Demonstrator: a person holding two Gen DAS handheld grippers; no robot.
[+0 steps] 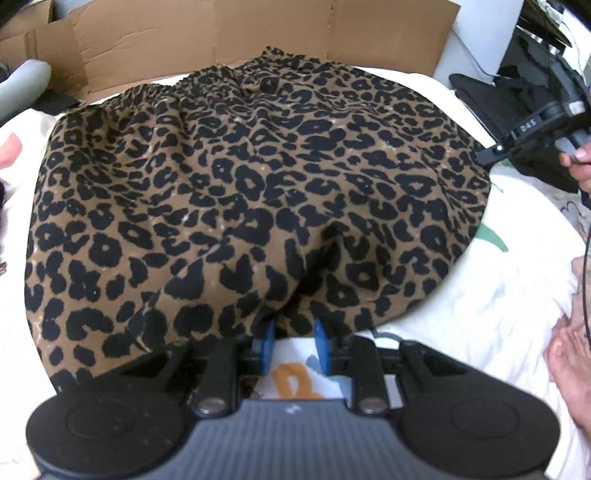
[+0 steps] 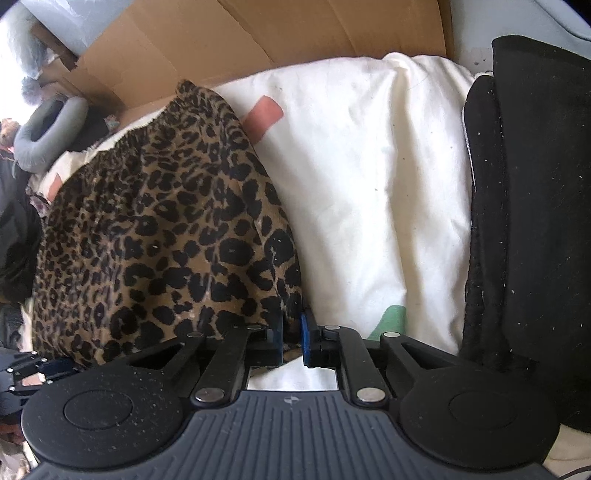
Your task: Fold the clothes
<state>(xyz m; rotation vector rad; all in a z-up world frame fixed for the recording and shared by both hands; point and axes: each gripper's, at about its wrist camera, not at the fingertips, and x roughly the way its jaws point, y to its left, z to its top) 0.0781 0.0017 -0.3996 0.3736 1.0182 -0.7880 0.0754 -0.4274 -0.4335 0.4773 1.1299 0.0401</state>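
A brown and black leopard-print garment [image 1: 240, 192] lies spread on a white printed sheet [image 1: 491, 306], its gathered waistband at the far side. At the near hem my left gripper [image 1: 294, 338] has its blue pads [image 1: 267, 341] narrowed on a bunch of the fabric, and a crease runs up from them. My right gripper [image 1: 487, 155] pinches the garment's right edge. In the right wrist view this gripper [image 2: 293, 332] is shut on the edge of the garment [image 2: 159, 229], which rises to the left.
Flattened cardboard [image 1: 258, 33] stands behind the bed. Black clothing [image 2: 535, 221] is piled on the right, over a white pillow [image 2: 369, 166]. A grey neck pillow [image 2: 48, 129] lies at far left. A person's bare foot [image 1: 569, 365] rests near the right edge.
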